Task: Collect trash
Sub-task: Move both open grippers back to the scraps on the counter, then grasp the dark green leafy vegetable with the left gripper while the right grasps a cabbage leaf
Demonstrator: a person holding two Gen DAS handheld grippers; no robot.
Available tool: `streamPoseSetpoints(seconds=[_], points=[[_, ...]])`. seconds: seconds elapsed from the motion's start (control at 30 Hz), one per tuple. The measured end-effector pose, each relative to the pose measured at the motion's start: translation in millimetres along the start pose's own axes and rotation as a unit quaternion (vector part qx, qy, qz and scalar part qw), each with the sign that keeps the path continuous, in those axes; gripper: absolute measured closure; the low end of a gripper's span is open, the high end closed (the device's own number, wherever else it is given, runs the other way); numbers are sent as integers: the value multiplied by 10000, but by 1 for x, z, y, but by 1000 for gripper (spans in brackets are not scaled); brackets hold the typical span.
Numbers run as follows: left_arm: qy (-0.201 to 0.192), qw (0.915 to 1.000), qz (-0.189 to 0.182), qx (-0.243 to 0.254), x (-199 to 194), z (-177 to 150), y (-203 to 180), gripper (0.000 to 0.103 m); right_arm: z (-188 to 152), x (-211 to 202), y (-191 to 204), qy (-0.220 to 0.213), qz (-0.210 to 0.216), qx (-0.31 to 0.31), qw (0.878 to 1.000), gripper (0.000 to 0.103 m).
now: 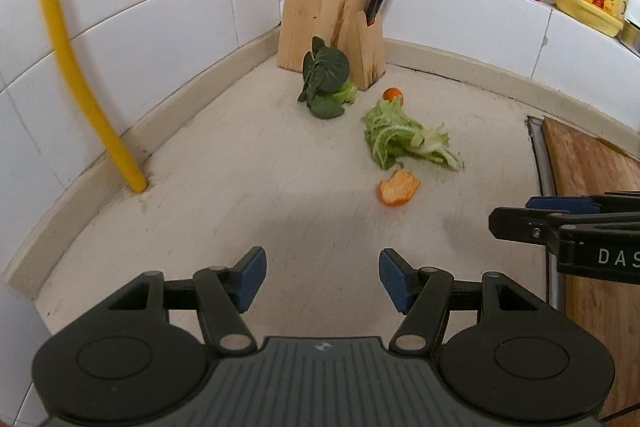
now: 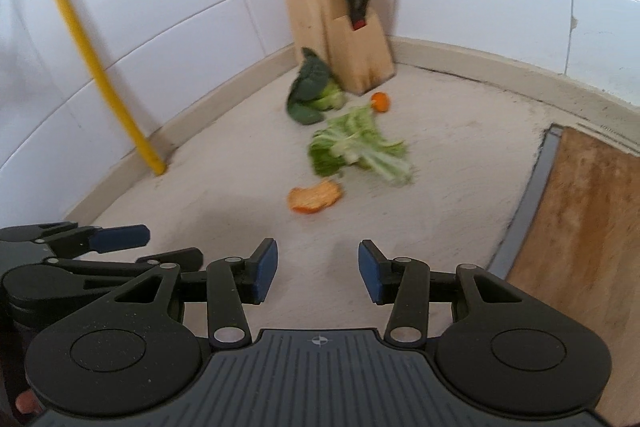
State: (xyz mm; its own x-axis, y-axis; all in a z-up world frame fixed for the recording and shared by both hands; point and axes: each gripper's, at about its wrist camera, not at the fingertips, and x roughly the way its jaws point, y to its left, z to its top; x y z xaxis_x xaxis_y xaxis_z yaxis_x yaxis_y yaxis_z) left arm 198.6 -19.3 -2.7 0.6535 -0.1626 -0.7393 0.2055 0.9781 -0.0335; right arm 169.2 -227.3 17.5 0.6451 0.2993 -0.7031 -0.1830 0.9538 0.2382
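The tabletop [image 1: 248, 187] is a pale corner slab, walled by white tile on two sides, with a wooden cutting board [image 1: 592, 187] along its right edge. All the trash sits toward the back corner, well ahead of both tongs. From biggest to smallest: a pale lettuce scrap [image 1: 404, 137] in the middle, a dark leafy bunch [image 1: 326, 81] resting against the foot of the knife block [image 1: 328, 7], a flat orange peel [image 1: 398, 189] nearest the tongs, and a small orange bit [image 1: 392, 95] just beside the block.

The left tongs [image 1: 322, 277] and right tongs [image 2: 318, 269] both stand apart with nothing between them, side by side over bare surface.

The step looks like an approach — probably best to take the near peel first, coming in low with one pad sliding under its curled edge. The lettuce is limp, so pinch it at the stems.

Open room is ample in front; it tightens at the block, the yellow pipe [image 1: 68, 67] on the left and the board's raised rim.
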Motion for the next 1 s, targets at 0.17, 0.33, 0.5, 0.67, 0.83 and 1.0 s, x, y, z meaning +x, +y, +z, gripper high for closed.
streamPoseSetpoints(seconds=[0.17, 0.33, 0.5, 0.67, 0.83, 1.0], points=[[11, 10000, 4, 13, 12, 14, -3, 47, 13, 7, -17, -10, -122, -3, 9999, 49], [-9, 9998, 17, 174, 24, 31, -1, 47, 30, 22, -27, -26, -215, 14, 9998, 48], [-108, 9995, -19, 311, 42, 59, 2, 46, 46, 46, -29, 58, -310, -92, 9995, 44], [-219, 9990, -112, 366, 70, 95, 11, 46, 63, 71, -29, 81, -347, -179, 9992, 40], [-218, 9980, -318, 493, 111, 127, 14, 40, 75, 96, -31, 141, -294, -247, 9992, 35], [-228, 9964, -593, 566, 151, 148, 14, 40, 81, 120, -34, 211, -296, -394, 9986, 29]])
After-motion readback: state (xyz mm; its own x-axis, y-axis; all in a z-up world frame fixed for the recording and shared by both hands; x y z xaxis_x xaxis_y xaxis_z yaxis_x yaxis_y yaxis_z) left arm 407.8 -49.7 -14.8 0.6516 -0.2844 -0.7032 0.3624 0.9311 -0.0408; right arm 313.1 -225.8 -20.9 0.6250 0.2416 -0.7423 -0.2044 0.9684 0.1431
